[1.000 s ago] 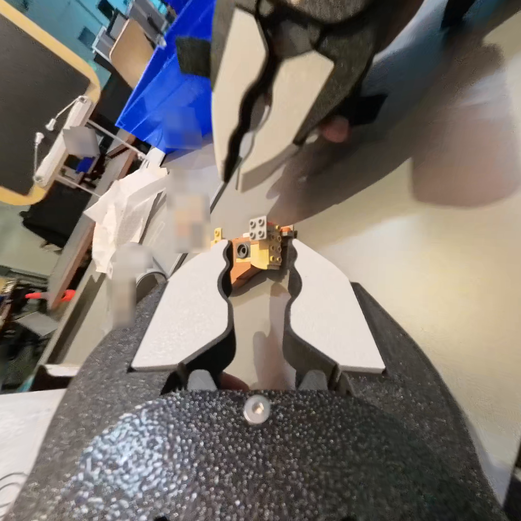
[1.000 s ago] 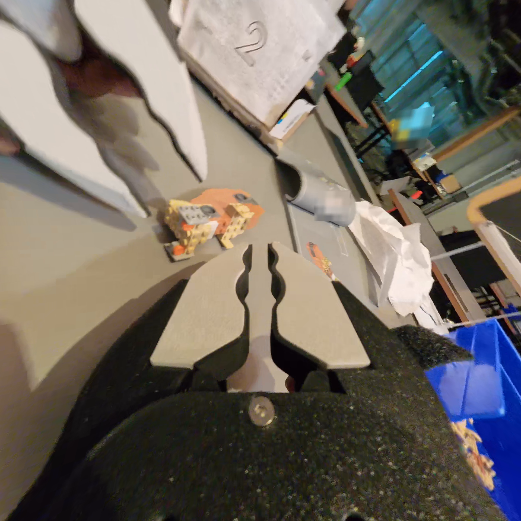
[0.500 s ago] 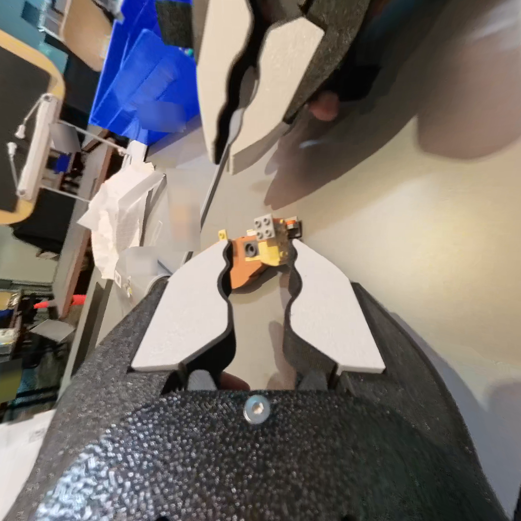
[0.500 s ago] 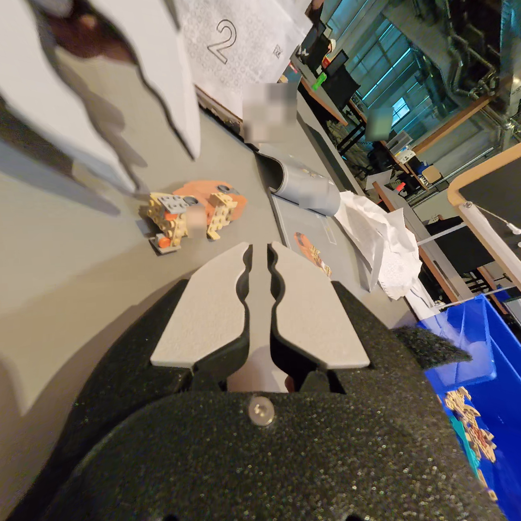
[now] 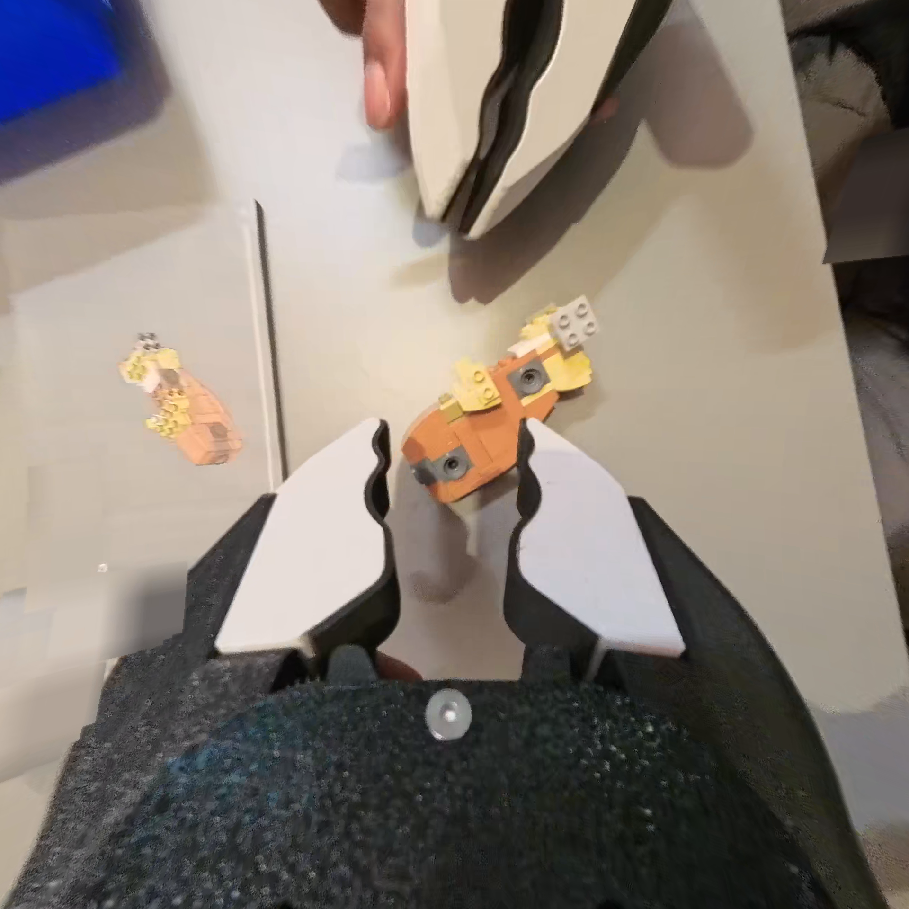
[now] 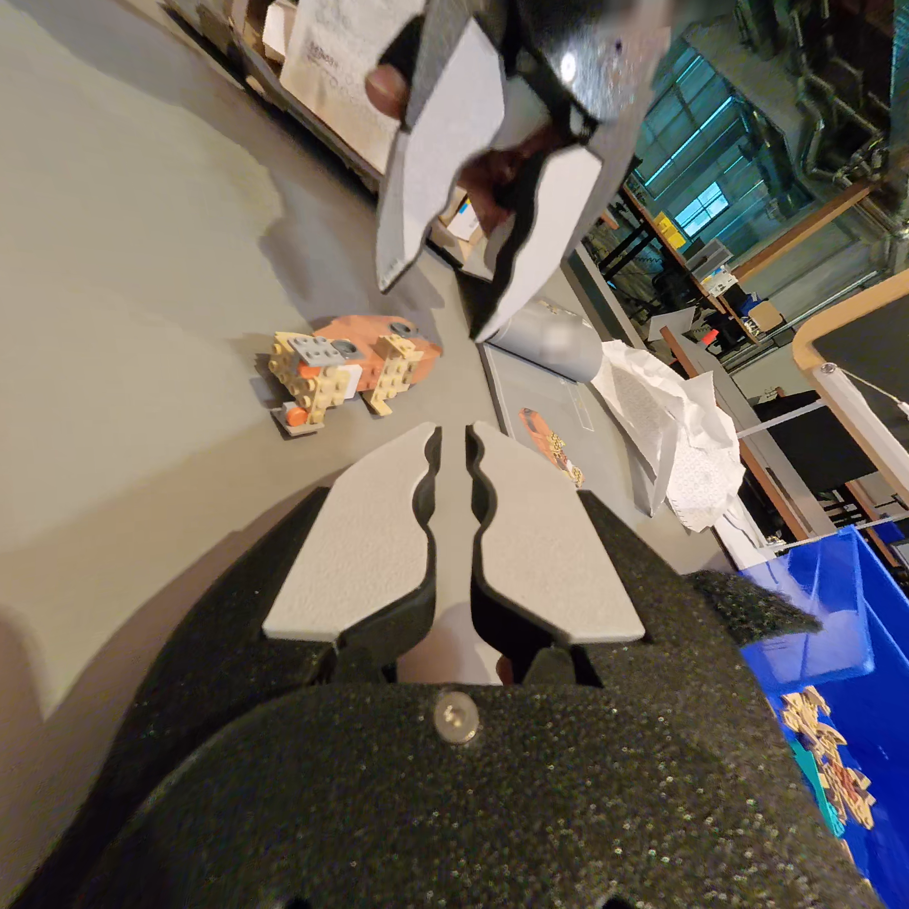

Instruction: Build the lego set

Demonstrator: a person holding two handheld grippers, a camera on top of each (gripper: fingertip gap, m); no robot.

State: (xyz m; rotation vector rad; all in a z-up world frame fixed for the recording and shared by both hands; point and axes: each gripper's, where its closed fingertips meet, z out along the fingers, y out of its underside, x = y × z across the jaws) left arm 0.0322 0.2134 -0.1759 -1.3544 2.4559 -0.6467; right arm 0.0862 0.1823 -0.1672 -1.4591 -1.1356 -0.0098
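Note:
A small lego model, orange body with tan legs and a grey stud plate at one end, lies on the pale table. My left gripper is open and empty, held above it and looking down, with the model's orange end showing between the fingertips. In the right wrist view the left gripper hangs just above the model without touching it. My right gripper is shut and empty, low over the table a little short of the model. It also shows in the left wrist view.
An open instruction booklet with a picture of the model lies beside the model. A crumpled white paper bag and a blue bin with loose pieces stand beyond it. Cardboard and paper line the far edge. Spacing between my two grippers at the tips: around 7 cm.
My left gripper has risen from a low angle to a steep one over the model and opened a little wider. The right gripper has stayed shut and hardly moved.

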